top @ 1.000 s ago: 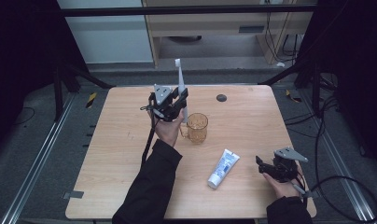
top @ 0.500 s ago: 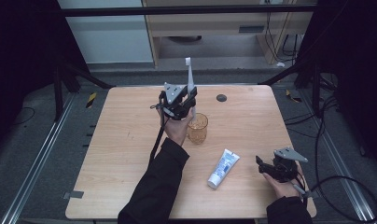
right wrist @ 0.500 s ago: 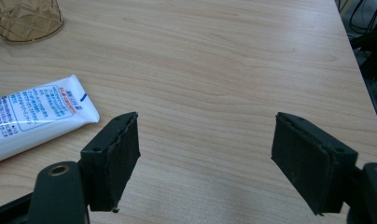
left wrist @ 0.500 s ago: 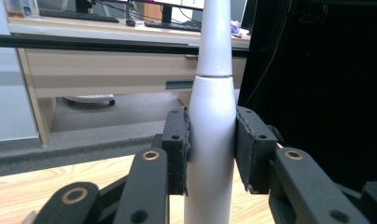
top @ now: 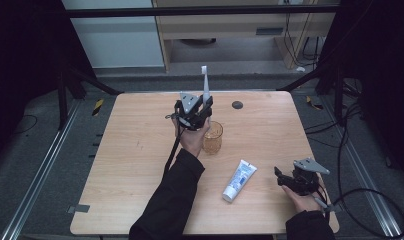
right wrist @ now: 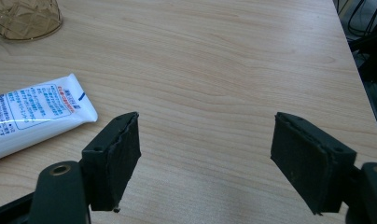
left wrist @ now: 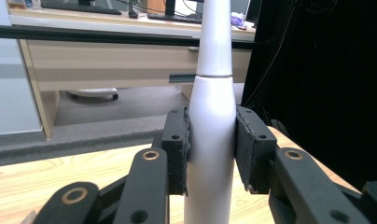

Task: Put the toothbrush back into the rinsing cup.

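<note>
Right now you are carrying the white toothbrush (top: pixel 205 87) upright in your left gripper (top: pixel 197 111), held above the desk (top: pixel 135 150) just on the far-left side of the amber glass cup (top: pixel 212 137). In the left gripper view its fingers (left wrist: pixel 176 149) are clamping the thick handle of the toothbrush (left wrist: pixel 210 140) from both sides, with the narrower neck pointing up past the top edge. Judging by this, you are in the middle of handling the brush over the cup, either bringing it to stand inside or taking it clear; I cannot tell which. The next move is calling for a steady vertical hold and careful alignment with the cup's mouth, since the rim is close beneath your hand.

As far as the high view shows, the cup is looking empty, though your hand is hiding part of it. Your right gripper (top: pixel 296 181) is resting at the near-right corner, its fingers (right wrist: pixel 114 158) spread wide and holding nothing. The toothpaste tube (top: pixel 239 179) is lying flat to its left, apart from both grippers.
</note>
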`<control>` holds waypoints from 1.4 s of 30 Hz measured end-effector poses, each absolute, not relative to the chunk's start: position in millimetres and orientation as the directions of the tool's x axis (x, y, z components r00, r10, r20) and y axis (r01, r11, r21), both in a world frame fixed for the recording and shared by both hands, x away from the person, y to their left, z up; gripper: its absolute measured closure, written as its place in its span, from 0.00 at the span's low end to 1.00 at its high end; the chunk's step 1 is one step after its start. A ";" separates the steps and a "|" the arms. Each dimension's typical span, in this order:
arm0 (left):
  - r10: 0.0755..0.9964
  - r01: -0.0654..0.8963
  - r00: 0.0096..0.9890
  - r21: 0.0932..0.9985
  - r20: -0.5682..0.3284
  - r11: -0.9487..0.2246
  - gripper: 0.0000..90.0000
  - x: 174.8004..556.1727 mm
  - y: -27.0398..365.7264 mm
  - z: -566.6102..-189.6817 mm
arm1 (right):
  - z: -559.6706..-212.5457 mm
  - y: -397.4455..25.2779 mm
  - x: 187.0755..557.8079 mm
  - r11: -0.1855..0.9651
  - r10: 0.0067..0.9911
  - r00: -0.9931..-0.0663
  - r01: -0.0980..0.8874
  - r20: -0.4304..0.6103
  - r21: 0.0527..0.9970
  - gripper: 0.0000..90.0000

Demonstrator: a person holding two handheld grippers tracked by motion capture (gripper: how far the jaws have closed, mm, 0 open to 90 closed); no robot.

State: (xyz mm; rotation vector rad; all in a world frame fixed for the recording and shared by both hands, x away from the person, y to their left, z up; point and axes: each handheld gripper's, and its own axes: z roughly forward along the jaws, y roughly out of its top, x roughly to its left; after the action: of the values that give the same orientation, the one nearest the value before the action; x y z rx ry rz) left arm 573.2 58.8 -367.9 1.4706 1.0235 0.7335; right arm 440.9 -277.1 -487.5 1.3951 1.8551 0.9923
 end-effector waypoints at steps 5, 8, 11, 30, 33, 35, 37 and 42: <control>0.902 0.204 0.419 0.979 -0.101 0.015 0.74 573.0 61.2 -377.8 | -487.9 -277.1 441.0 0.167 0.965 -0.260 0.512 -0.033 0.842 0.26; 0.903 0.209 0.418 0.978 -0.103 0.015 0.74 572.5 61.7 -381.7 | -488.1 -277.0 441.0 0.167 0.965 -0.258 0.513 -0.034 0.842 0.26; 0.903 0.217 0.419 0.976 -0.098 0.005 0.74 571.4 62.4 -388.7 | -488.3 -277.1 441.1 0.167 0.966 -0.256 0.514 -0.035 0.841 0.26; 0.894 0.250 0.440 0.968 -0.085 -0.031 0.74 564.7 58.7 -418.8 | -488.8 -277.5 441.2 0.171 0.966 -0.256 0.513 -0.040 0.841 0.26; 0.890 0.258 0.446 0.966 -0.090 -0.032 0.74 563.1 59.9 -425.6 | -488.9 -277.6 441.3 0.174 0.965 -0.257 0.513 -0.043 0.841 0.26; 0.890 0.261 0.447 0.965 -0.091 -0.033 0.74 562.8 60.0 -427.1 | -489.0 -277.6 441.3 0.175 0.965 -0.257 0.513 -0.044 0.841 0.26; 0.889 0.261 0.450 0.965 -0.088 -0.036 0.74 561.5 60.1 -430.6 | -489.0 -277.4 441.4 0.176 0.965 -0.259 0.512 -0.044 0.841 0.26; 0.887 0.266 0.454 0.963 -0.080 -0.049 0.74 559.7 61.1 -435.3 | -489.0 -277.3 441.4 0.176 0.965 -0.258 0.512 -0.045 0.841 0.26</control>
State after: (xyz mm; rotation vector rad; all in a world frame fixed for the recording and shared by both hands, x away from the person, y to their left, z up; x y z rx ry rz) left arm 559.7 61.1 -435.3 1.5806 1.0347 0.6905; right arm 441.4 -277.3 -489.0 1.3903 1.8582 0.9738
